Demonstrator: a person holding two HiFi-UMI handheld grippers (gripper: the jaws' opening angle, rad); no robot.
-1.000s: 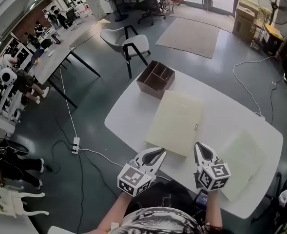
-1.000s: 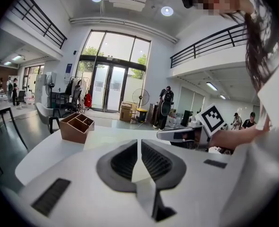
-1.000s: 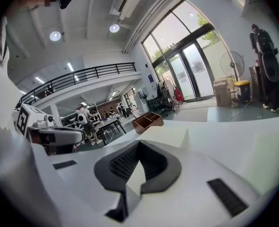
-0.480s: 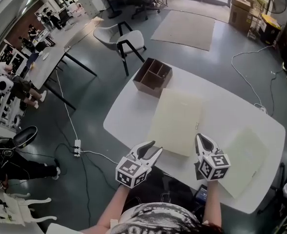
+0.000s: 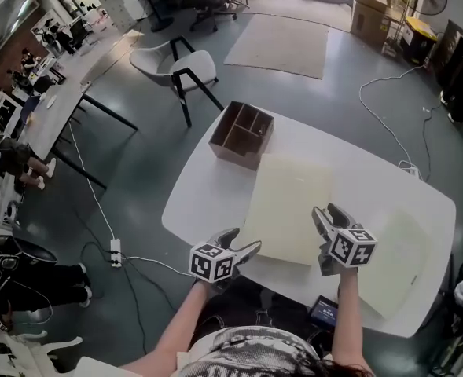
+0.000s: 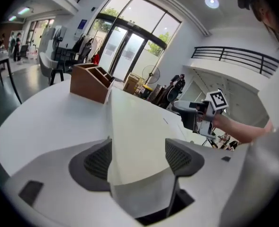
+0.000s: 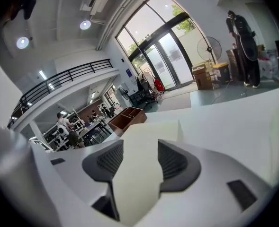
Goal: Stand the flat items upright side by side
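Observation:
A large cream folder point(image 5: 288, 206) lies flat in the middle of the white table point(image 5: 200, 191). A second pale flat sheet point(image 5: 396, 261) lies at the table's right end. My left gripper point(image 5: 245, 243) is at the folder's near left corner, and its jaws have just been opening; the folder's edge point(image 6: 134, 122) shows in the gap between the open pads point(image 6: 99, 162), untouched. My right gripper point(image 5: 328, 214) hovers over the folder's near right part. Its jaws have also just been opening, with the folder point(image 7: 144, 136) seen between them and not pinched.
A brown wooden box with compartments point(image 5: 241, 134) stands at the table's far left corner, just beyond the folder. A dark device point(image 5: 325, 311) sits by the near edge. Off the table are a chair point(image 5: 176, 65), a rug point(image 5: 278, 44) and floor cables point(image 5: 115, 250).
Both grippers have come forward and down to the folder's near edge. Their jaws, shut a second ago, now stand apart.

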